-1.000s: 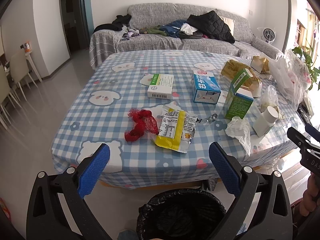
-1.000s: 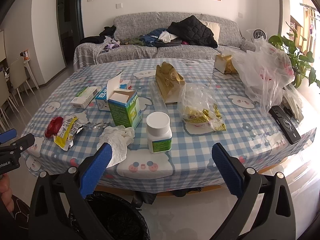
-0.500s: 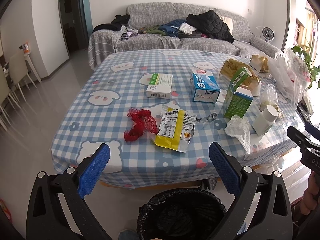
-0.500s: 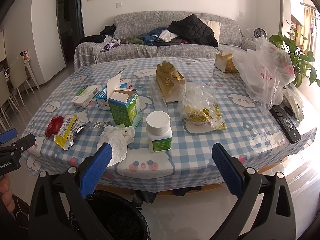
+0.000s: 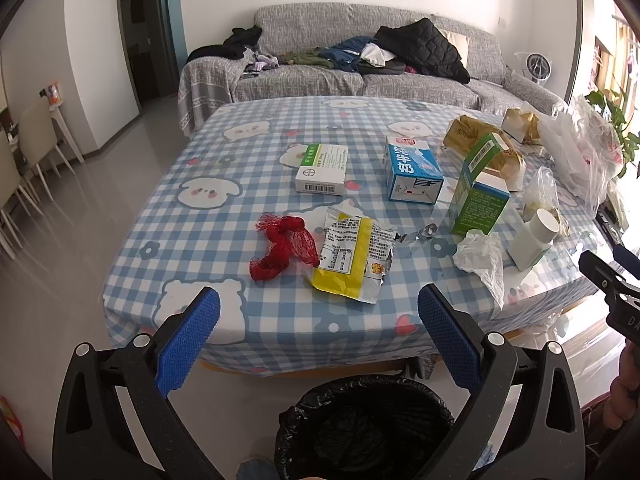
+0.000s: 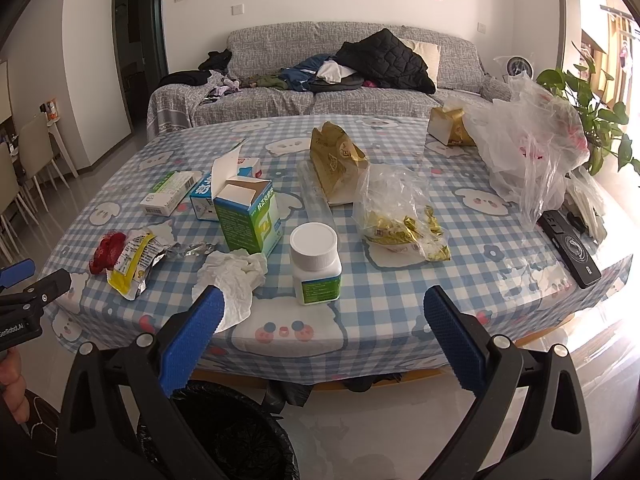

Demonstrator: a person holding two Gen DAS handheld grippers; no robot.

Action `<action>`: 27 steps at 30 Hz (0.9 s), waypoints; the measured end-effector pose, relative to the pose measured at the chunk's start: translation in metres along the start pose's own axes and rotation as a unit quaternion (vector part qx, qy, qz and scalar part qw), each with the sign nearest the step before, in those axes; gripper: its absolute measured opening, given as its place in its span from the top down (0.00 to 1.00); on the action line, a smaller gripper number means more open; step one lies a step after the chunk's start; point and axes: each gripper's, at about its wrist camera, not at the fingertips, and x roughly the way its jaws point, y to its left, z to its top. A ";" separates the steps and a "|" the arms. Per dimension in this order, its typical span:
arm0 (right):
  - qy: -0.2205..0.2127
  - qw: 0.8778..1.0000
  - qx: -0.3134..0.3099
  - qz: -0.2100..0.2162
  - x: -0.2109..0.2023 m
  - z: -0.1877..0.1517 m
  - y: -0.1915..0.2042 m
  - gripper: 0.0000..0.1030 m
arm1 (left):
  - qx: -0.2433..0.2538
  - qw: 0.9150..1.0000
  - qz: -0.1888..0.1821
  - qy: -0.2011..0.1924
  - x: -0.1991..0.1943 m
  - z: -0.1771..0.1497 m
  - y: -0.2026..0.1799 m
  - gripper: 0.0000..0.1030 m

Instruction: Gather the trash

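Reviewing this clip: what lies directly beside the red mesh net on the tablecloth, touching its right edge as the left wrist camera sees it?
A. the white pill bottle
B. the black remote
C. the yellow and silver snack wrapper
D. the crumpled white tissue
C: in the left wrist view the red mesh net lies against the yellow and silver snack wrapper, while the tissue and pill bottle sit farther right.

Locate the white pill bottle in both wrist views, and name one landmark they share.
Left wrist: the pill bottle sits at the right edge of the table, just right of the crumpled tissue.
Right wrist: the pill bottle stands near centre, close to the front table edge, right of the tissue.
Shared landmark: the open green box behind the tissue.
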 end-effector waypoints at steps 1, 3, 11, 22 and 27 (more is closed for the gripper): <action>0.000 1.000 0.000 0.000 0.000 0.000 0.000 0.07 | 0.000 1.000 0.001 0.000 0.000 0.000 0.000 0.06; 0.000 1.000 -0.001 -0.001 0.000 0.000 0.000 0.07 | 0.000 1.000 0.000 0.001 0.000 0.000 -0.001 0.06; 0.001 1.000 0.000 -0.001 0.000 0.000 0.000 0.07 | 0.003 1.000 -0.001 0.001 0.001 -0.001 -0.002 0.06; 0.008 1.000 -0.017 -0.006 0.018 0.008 0.007 0.07 | 0.005 1.000 0.018 0.014 0.026 0.024 0.018 0.08; 0.019 0.999 -0.027 -0.009 0.036 0.011 0.016 0.08 | -0.022 0.999 0.022 0.034 0.051 0.045 0.042 0.08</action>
